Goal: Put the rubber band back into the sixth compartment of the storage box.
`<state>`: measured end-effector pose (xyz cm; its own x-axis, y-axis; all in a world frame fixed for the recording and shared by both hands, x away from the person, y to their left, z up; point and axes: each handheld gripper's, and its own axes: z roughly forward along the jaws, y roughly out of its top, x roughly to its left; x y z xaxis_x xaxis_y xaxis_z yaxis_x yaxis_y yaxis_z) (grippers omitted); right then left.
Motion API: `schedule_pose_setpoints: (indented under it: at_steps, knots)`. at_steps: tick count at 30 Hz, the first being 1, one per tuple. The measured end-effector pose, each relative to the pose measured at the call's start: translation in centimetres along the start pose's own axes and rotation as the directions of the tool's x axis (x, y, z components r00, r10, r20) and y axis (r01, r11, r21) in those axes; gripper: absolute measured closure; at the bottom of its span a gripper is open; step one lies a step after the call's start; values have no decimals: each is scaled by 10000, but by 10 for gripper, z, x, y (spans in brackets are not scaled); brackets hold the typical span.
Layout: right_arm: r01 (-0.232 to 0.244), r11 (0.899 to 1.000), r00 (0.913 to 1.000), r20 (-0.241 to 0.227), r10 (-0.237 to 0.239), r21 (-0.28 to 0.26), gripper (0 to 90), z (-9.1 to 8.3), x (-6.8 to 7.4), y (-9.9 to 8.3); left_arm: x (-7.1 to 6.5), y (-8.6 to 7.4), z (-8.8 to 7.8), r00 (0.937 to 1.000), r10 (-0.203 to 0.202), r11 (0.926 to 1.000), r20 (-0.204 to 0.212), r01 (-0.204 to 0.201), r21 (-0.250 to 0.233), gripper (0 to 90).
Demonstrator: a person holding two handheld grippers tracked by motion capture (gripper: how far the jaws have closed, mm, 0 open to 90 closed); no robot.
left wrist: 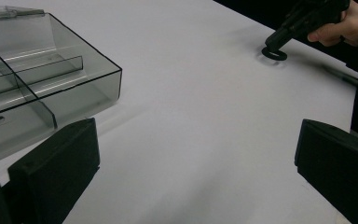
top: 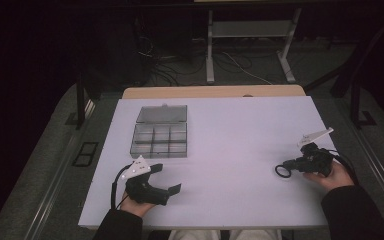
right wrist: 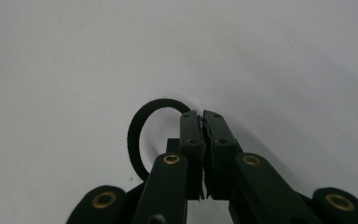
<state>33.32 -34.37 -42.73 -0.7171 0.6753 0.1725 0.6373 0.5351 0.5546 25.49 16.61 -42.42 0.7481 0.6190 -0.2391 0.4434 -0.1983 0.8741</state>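
A thin black ring [top: 281, 172] lies on the white table [top: 230, 135] at the right. My right gripper [top: 287, 166] is shut on the ring's rim, and the rest of the loop sticks out to the left of the jaws. In the right gripper view the two pads [right wrist: 189, 133] press together on the ring [right wrist: 137, 135]. At the front left, my left gripper [top: 166, 178] rests on the table, open, with nothing between its jaws. The left gripper view looks between its own fingers [left wrist: 70, 158] to the right gripper [left wrist: 279, 39] and the ring [left wrist: 275, 53] farther off.
A clear plastic compartment box [top: 160, 141] stands at the left back of the table with its lid [top: 162, 114] folded open behind it. Its near corner [left wrist: 98, 79] is close to my left gripper. A wooden table edge [top: 215, 92] and desk legs lie beyond.
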Motion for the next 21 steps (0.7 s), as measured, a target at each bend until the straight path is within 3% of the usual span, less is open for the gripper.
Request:
schedule_pose_setpoints:
  at_steps: [21]
  knots:
    - [-243, 9963, 9990, -403, 211, -821, 858, -6, 2, 10, 0, 0, 1, 10000, -4, 10000, 18, 4, 42, 0]
